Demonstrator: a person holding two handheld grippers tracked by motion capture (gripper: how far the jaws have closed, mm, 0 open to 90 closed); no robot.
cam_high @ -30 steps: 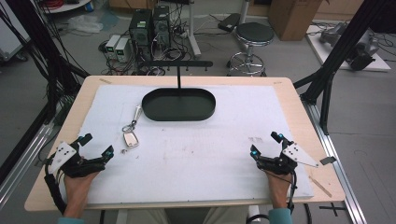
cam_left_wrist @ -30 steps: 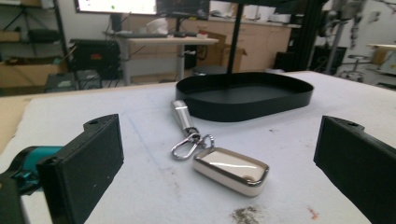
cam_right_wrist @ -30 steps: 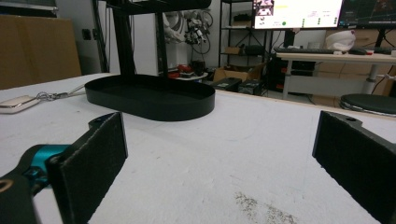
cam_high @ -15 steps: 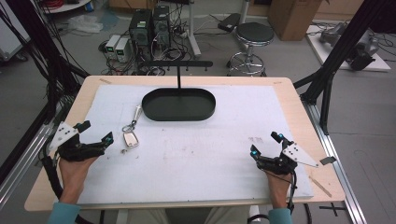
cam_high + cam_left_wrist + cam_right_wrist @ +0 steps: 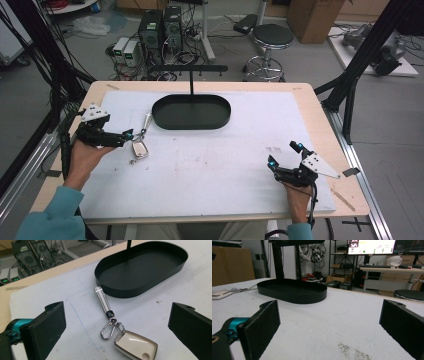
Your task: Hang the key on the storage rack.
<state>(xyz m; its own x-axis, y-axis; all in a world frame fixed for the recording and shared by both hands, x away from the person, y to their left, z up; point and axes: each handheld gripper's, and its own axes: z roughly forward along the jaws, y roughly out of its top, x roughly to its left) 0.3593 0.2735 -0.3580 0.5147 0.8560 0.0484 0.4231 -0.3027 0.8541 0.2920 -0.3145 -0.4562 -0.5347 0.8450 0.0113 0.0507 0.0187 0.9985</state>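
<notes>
A cream key fob (image 5: 140, 149) (image 5: 136, 345) lies on the white mat, joined by a metal clasp (image 5: 109, 328) to a silver-and-white strap (image 5: 147, 120) (image 5: 103, 300) that points at the black oval tray (image 5: 191, 111) (image 5: 142, 270). My left gripper (image 5: 129, 136) (image 5: 117, 335) is open, low over the mat, jaws spread to either side of the clasp and fob without touching them. My right gripper (image 5: 285, 155) (image 5: 329, 327) rests open at the mat's front right, empty, facing the tray (image 5: 292, 291); the fob (image 5: 220, 294) lies far off at its left.
A black post with a crossbar (image 5: 190, 75) rises from the tray's far side. The white mat (image 5: 240, 150) covers most of the wooden table (image 5: 315, 110). Computers, cables and a stool (image 5: 271, 37) stand on the floor beyond the table.
My left gripper has moved forward and to the right, from the table's front left corner up to the key fob. The right gripper has stayed put.
</notes>
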